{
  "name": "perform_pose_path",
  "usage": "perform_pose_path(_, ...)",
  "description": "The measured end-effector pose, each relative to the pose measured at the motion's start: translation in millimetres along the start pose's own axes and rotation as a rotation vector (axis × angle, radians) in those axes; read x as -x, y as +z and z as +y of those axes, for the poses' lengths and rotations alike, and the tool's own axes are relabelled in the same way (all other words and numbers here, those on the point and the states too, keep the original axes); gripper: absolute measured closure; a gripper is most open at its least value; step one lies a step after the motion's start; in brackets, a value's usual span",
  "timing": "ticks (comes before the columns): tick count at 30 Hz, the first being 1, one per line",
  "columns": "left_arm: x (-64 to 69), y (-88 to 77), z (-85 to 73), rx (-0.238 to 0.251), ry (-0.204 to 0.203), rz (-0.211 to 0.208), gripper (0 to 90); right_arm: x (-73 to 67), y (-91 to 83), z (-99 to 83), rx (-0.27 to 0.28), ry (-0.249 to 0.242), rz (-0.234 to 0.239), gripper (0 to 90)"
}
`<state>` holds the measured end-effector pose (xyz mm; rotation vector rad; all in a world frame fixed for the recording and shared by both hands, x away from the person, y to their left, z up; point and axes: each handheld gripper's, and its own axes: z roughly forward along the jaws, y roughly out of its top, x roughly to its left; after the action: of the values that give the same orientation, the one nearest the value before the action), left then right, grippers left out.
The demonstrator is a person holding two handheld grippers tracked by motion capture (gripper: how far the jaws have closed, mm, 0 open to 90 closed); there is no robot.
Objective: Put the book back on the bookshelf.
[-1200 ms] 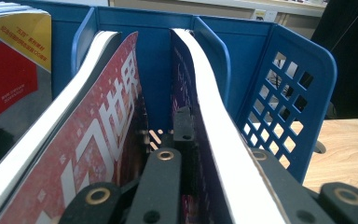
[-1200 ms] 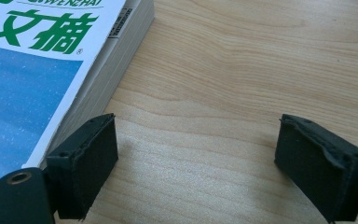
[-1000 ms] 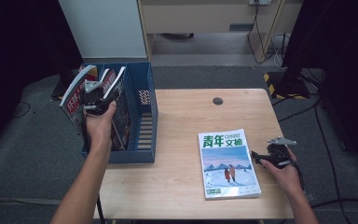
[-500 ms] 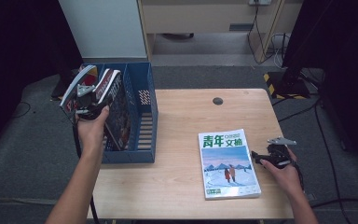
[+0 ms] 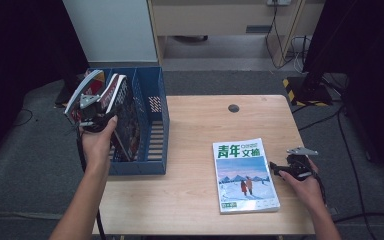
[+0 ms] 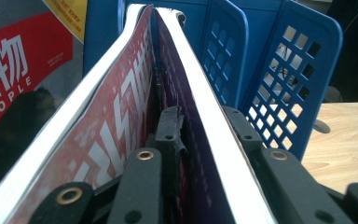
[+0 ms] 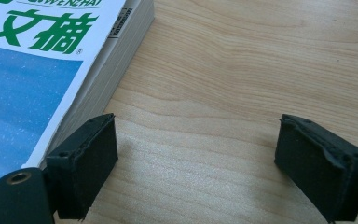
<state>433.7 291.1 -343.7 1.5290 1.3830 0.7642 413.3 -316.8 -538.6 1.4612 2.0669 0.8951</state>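
My left gripper reaches into the left slot of the blue file rack. In the left gripper view, its jaws straddle the white page block of a purple-covered magazine. A red-covered magazine leans just left of it. The jaws of the left gripper have just been opening, and the purple magazine still stands between them. On the table lies a magazine with green lettering. My right gripper rests open on the wood at its right edge, with nothing between the fingers.
The blue rack's perforated dividers rise to the right of the held magazines. A red magazine with white lettering leans at the far left. A dark round grommet sits near the table's back edge. Cables trail on the floor at right.
My left hand has shifted slightly left and nearer with the magazines in the rack's left slot. The right hand and the green-lettered magazine have not moved.
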Motion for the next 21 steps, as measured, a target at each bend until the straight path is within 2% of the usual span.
perform_pose_path(21,-10.9,-20.5,-19.4,-0.002,-0.018,-0.018,66.7,-0.6,0.1,0.0,0.003,0.007,-0.005,13.1)
